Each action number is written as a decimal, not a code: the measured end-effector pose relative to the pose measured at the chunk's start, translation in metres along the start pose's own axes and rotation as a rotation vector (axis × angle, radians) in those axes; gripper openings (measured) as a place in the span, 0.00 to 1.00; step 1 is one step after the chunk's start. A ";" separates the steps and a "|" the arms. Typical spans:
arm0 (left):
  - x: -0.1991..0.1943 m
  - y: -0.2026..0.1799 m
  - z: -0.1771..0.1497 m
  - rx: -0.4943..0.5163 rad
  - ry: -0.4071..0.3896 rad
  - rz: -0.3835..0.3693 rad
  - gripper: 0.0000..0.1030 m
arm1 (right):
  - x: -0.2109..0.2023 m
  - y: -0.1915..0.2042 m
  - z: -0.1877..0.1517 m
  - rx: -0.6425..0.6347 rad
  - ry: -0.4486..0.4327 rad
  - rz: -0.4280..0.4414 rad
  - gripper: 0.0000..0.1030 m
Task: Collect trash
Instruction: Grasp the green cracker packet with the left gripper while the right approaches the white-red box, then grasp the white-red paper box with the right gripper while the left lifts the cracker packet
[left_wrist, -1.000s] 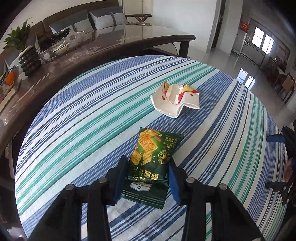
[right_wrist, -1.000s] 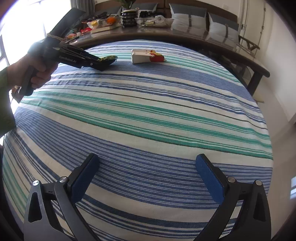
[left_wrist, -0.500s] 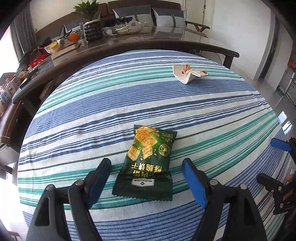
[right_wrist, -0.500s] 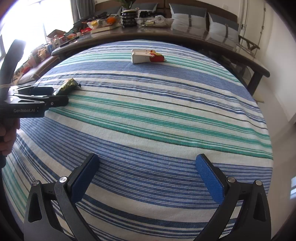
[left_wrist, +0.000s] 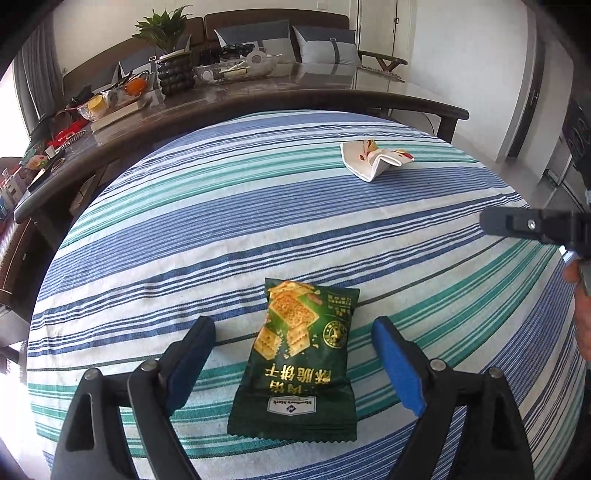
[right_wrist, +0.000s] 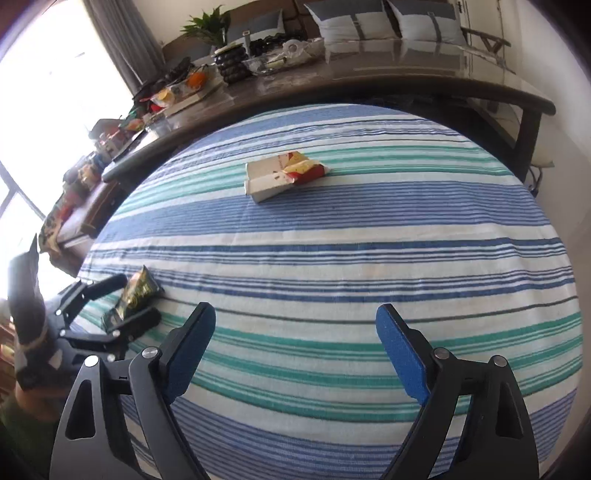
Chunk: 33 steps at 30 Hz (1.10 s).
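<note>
Trash here is a green cracker packet (left_wrist: 299, 354) lying flat on the striped tablecloth (left_wrist: 258, 229), between the spread pads of the left tongs (left_wrist: 293, 363), which have just been opening and touch it on neither side. Beyond the packet, well apart toward the far edge of the table, lies a crumpled white wrapper (left_wrist: 373, 160) with red and yellow print. The right tongs (right_wrist: 295, 352) have just been closing a little but stand wide with only cloth between them, the packet off to their left and the wrapper ahead. The packet looks set down, so the wrapper is probably the next pick. To do that well, the right tongs should approach low, straddle the wrapper's raised fold across its narrow width, and close firmly, since thin crumpled paper may slip or slide on the cloth.
</note>
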<state>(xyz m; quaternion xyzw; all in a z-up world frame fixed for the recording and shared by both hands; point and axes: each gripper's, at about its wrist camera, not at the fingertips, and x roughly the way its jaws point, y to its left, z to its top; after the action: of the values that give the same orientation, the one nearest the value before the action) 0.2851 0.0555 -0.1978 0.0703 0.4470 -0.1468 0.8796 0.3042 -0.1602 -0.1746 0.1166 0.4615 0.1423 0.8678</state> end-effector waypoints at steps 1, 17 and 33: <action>0.000 0.000 0.000 -0.001 0.000 0.000 0.87 | 0.011 0.001 0.015 0.039 0.010 0.034 0.83; -0.001 0.008 -0.001 0.009 0.035 -0.014 0.88 | 0.025 0.029 0.061 -0.082 0.020 0.011 0.11; -0.035 -0.012 -0.034 -0.034 -0.006 -0.071 0.44 | -0.075 0.072 -0.063 -0.411 0.183 0.009 0.19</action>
<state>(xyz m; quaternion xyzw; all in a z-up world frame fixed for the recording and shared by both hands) 0.2359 0.0591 -0.1897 0.0390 0.4492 -0.1704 0.8762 0.2012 -0.1149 -0.1270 -0.0740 0.4994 0.2469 0.8271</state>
